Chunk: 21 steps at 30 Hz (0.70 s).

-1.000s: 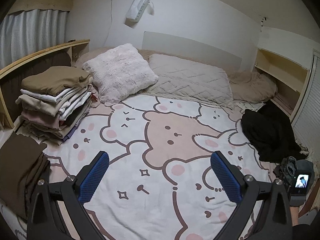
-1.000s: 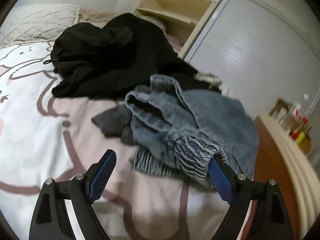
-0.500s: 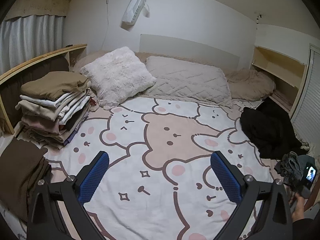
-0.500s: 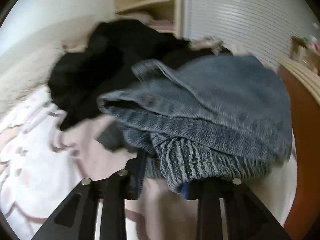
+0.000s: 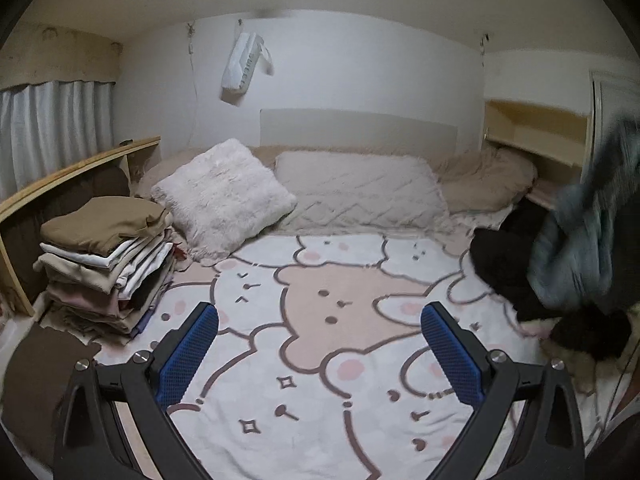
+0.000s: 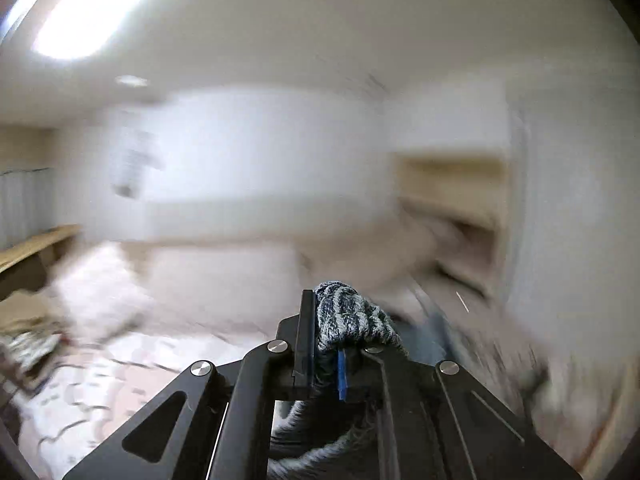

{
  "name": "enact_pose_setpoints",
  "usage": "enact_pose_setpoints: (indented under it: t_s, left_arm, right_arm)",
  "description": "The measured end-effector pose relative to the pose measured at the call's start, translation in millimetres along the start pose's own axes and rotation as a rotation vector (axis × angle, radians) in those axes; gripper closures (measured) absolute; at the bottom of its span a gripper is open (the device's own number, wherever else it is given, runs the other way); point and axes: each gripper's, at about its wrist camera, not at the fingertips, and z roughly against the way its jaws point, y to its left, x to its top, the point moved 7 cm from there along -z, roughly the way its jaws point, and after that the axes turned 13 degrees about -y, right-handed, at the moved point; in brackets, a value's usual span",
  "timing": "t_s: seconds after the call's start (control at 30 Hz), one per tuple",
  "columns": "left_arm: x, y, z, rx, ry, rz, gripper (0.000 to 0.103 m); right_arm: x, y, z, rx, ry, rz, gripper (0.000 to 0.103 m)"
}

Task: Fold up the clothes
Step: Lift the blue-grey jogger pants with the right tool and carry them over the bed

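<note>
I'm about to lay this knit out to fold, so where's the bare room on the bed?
Free: the bear blanket between the folded stack, the pillows and the black clothes. Crowded: both side edges.

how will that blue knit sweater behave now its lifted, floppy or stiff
Probably floppy: the blue knit sweater bunches in a soft wad where the right tongs pinch its ribbed edge. In the left wrist view the rest sags in loose folds. The chunky knit looks fairly heavy, so it may swing or stretch.
</note>
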Motion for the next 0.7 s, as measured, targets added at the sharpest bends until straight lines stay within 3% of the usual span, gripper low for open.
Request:
enact_pose_setpoints:
  t_s: [0.1,0.17,0.23,0.3,0.37,0.43,0.47,0.57,0.7]
  left_arm:
    - [14.7,8.0,12.6,0.006,-0.060,0.028,0.001]
    - [24.7,17.4,25.4,0.021,-0.109,0.041,0.001]
    - [34.4,29.3,40.7,0.041,-0.162,0.051,0.001]
    - [41.3,42.8,56.0,0.062,-0.201,0.060,0.001]
    - [40.9,56.8,66.8,0.074,-0.202,0.073,0.001]
    - [39.9,70.5,77.3,0.085,-0.201,0.085,0.001]
    - [36.3,74.8,80.6,0.085,-0.190,0.086,0.001]
    - [19.7,77.2,83.5,0.077,-0.147,0.069,0.001]
    - [-10.3,45.1,76.6,0.023,-0.076,0.055,0.001]
  right_arm:
    - [87.5,88.1,31.7,0.199,-0.156,0.061,0.094]
    - [118.6,124.7,44.7,0.240,-0.231,0.076,0.094]
    - [123.3,148.8,36.8,0.212,-0.264,0.062,0.094]
    - [90.0,161.8,8.0,0.210,-0.156,0.038,0.094]
    - [35.9,169.2,-18.4,0.211,0.005,0.004,0.094]
    - [-12.3,168.9,-24.6,0.270,0.121,-0.170,0.094]
    - [-31.8,169.7,-22.6,0.285,0.154,-0.241,0.094]
    - [-77.2,183.2,-6.0,0.286,0.196,-0.243,0.094]
    - [-117.4,201.8,6.4,0.325,0.286,-0.255,0.094]
